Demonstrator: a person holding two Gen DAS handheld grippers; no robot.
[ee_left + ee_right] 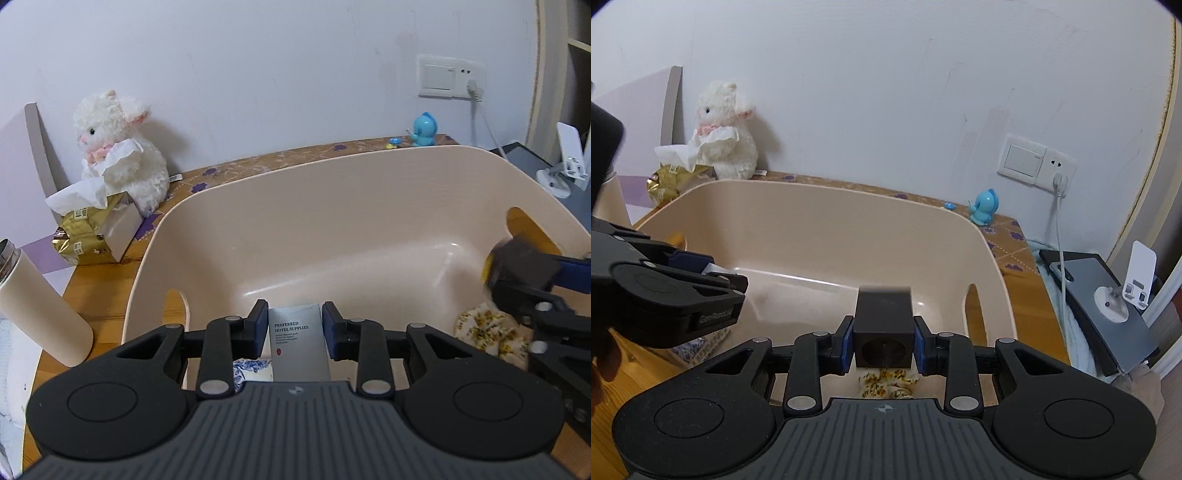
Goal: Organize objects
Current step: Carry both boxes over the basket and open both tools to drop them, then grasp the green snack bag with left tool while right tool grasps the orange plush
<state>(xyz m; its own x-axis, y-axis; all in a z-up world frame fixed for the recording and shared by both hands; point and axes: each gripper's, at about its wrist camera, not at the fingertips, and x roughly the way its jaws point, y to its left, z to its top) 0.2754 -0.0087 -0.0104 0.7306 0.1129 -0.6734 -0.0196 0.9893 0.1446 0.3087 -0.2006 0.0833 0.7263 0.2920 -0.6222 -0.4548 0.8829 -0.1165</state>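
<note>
Over the beige basin (229, 236), the left hand-held gripper (294, 328) clamps a "PREFERRED HOTEL SUPPLIES" packet (298, 343), the right one (882, 343) a black cube (882, 325).

The beige basin (820, 236) lay open from above, its floor mostly bare. Only a floral cloth (491, 332) crowded the near right corner. The left gripper (294, 328) and right gripper (882, 345) hung side by side over the near rim, narrowing passage between them.
</note>
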